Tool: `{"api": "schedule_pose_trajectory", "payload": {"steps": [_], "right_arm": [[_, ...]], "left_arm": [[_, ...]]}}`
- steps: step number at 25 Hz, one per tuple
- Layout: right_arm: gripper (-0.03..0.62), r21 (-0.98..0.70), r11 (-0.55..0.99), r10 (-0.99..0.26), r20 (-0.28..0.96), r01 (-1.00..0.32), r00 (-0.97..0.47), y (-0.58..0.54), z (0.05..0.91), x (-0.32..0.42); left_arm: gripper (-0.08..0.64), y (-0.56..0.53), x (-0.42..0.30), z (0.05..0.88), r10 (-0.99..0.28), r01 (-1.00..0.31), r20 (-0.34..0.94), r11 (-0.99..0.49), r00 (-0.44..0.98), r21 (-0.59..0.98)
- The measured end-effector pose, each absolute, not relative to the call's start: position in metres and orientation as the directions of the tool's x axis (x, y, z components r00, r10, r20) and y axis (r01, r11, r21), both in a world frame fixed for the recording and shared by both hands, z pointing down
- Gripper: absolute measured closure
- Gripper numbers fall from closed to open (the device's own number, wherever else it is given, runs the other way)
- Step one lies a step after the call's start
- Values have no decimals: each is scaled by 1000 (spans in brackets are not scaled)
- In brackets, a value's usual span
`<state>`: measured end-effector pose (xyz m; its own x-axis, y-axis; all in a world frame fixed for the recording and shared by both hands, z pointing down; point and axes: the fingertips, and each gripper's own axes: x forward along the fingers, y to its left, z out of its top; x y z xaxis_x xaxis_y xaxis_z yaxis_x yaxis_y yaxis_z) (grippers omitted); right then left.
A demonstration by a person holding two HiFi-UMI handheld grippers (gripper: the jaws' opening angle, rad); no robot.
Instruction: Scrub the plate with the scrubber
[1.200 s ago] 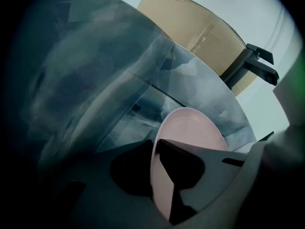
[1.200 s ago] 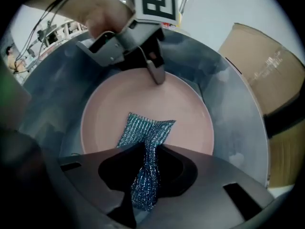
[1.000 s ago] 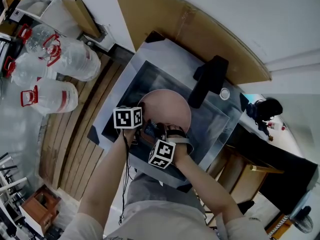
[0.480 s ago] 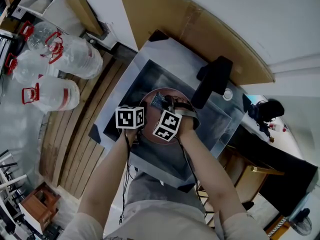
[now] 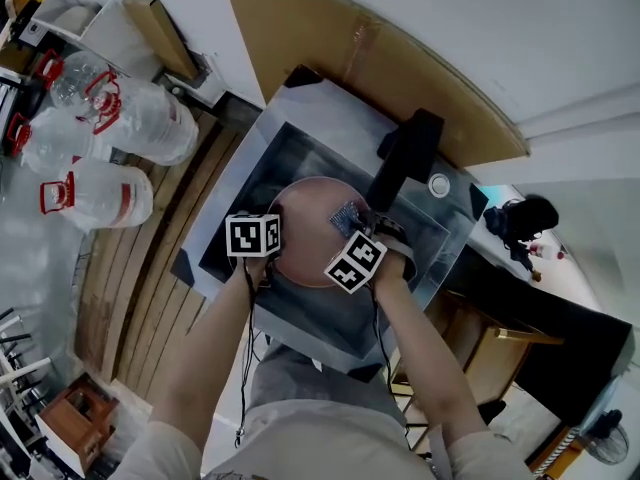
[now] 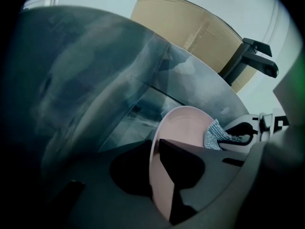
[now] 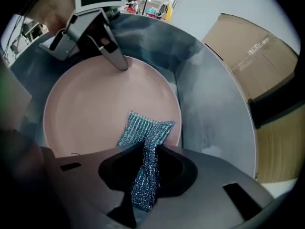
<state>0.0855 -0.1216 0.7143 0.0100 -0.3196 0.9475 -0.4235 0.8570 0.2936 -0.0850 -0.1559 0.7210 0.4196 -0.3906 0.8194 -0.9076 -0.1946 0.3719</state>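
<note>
A pink plate [image 5: 305,230] is held tilted inside a steel sink [image 5: 285,153]. My left gripper [image 5: 274,256] is shut on the plate's near left rim; in the left gripper view the plate [image 6: 183,128] runs edge-on between the jaws of my left gripper [image 6: 156,149]. My right gripper [image 5: 352,226] is shut on a blue-silver mesh scrubber [image 5: 347,215]. The scrubber [image 7: 145,130] presses on the right part of the plate [image 7: 95,104], its tail pinched in my right gripper [image 7: 145,163]. The left gripper's finger [image 7: 113,54] clamps the far rim in that view.
A black faucet [image 5: 405,158] stands over the sink's far right side. A cardboard sheet [image 5: 340,48] leans behind the sink. Three large water jugs [image 5: 110,138] lie on the floor at left, beside wooden slats [image 5: 140,298].
My right gripper carried the scrubber from the plate's near edge across its face toward the right side. The left gripper kept its hold on the rim, almost still.
</note>
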Motion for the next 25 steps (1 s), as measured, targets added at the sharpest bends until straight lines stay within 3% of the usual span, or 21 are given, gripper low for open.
{"api": "schedule_pose_trajectory", "payload": {"steps": [3, 6, 9, 14, 25], "right_arm": [[488, 213, 844, -276, 960, -493, -58, -95, 711, 76], [485, -5, 758, -183, 958, -652, -220, -74, 700, 61], [485, -149, 664, -187, 916, -733, -355, -67, 677, 49], [485, -254, 583, -288, 823, -772, -489, -67, 634, 39], [485, -238, 553, -567, 595, -798, -570, -106, 487, 29]], "left_arm": [[492, -154, -88, 720, -407, -918, 823, -158, 397, 364], [491, -148, -92, 718, -414, -933, 836, -149, 360, 328], [485, -144, -96, 710, -441, -938, 828, -146, 347, 316], [482, -146, -94, 680, -501, -915, 772, -121, 390, 384], [517, -137, -97, 571, -625, -875, 628, -217, 465, 432]]}}
